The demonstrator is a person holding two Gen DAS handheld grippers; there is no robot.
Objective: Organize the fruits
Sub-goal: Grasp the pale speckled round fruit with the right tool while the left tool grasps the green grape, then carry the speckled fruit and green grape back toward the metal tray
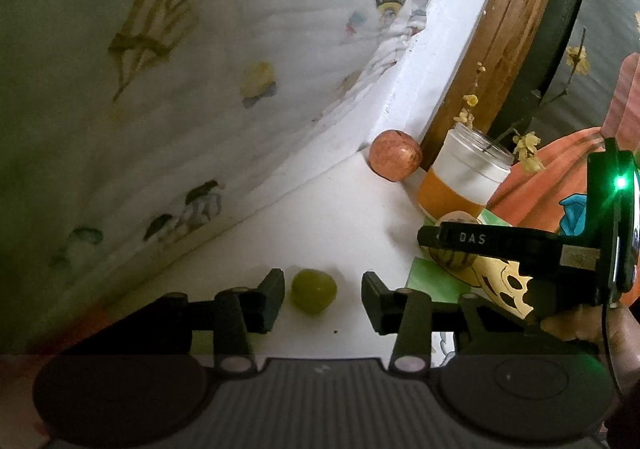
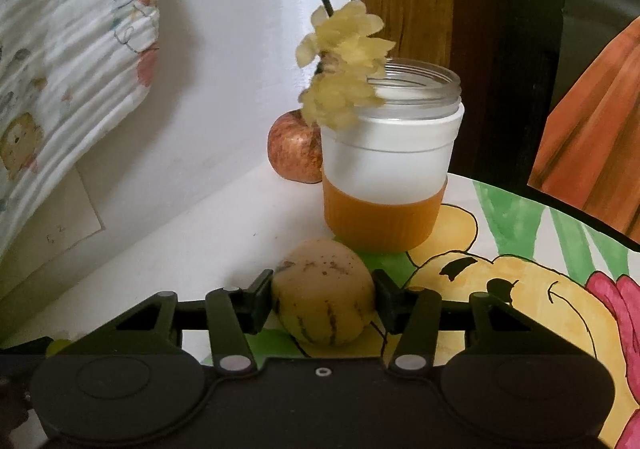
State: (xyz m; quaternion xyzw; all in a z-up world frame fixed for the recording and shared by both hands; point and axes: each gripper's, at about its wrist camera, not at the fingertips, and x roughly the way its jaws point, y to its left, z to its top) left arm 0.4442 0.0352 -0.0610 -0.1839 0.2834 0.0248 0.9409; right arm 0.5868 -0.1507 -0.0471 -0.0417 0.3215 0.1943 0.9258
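A small round green fruit lies on the white tabletop between the fingers of my left gripper. The left pad stands close beside it and the right pad is clearly apart, so the jaws are open. My right gripper is shut on a pale yellow fruit with dark stripes, one pad pressing on each side. That fruit rests on the edge of a painted mat. The striped fruit also shows at the right of the left wrist view. A red apple sits in the far corner.
A frosted jar with an orange base holds a sprig of yellow flowers, just beyond the striped fruit and beside the apple. A wooden frame leans behind it. A printed quilt hangs along the left.
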